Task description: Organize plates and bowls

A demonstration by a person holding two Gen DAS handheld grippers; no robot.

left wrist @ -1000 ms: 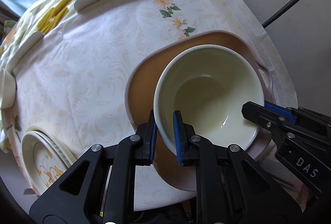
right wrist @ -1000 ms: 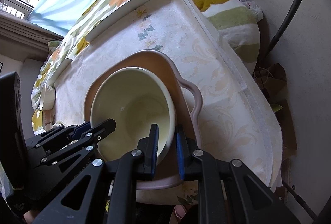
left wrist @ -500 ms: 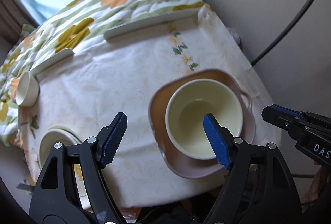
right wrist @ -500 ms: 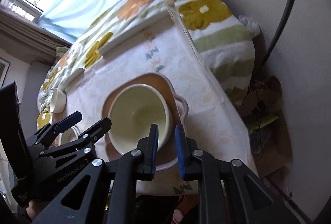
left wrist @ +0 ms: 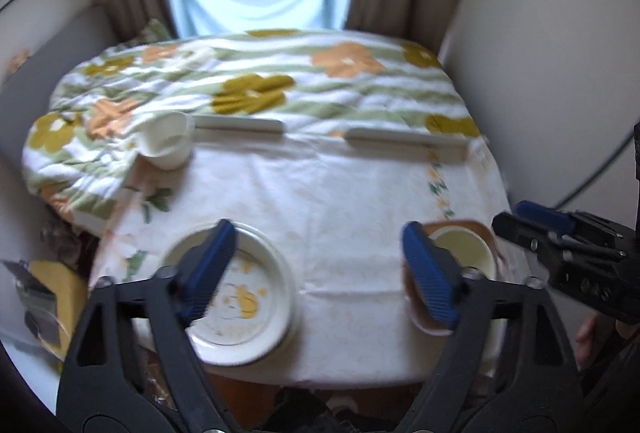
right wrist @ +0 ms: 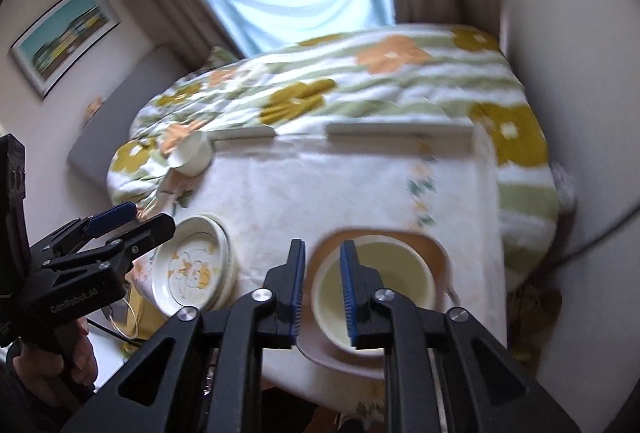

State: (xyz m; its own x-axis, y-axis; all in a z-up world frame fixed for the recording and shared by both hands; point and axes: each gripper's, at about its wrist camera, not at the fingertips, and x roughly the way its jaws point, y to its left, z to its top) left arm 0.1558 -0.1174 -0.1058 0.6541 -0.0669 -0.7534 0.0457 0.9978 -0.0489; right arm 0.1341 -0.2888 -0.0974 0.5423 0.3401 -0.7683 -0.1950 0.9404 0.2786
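A cream bowl (right wrist: 388, 273) sits inside a brown handled dish (right wrist: 432, 249) at the table's front right; the left wrist view shows the same bowl (left wrist: 464, 249) partly behind a finger. At the front left is a stack of white plates (left wrist: 248, 297) with a yellow pattern, also in the right wrist view (right wrist: 192, 265). My left gripper (left wrist: 318, 229) hangs high above the table, its jaws opening wide with nothing between them. My right gripper (right wrist: 323, 247) hovers above the bowl's left edge, jaws opening, nothing between them.
A small white cup (left wrist: 168, 145) lies on its side at the table's far left, against a flowered blanket (left wrist: 260, 89). Two white strips (left wrist: 240, 123) lie along the far edge of the white tablecloth (left wrist: 320, 193). A wall stands close on the right.
Both grippers let go of the bowl's rim, rose and drew back from the table. The left opened wide, the right partway. The bowl stayed in the brown dish.
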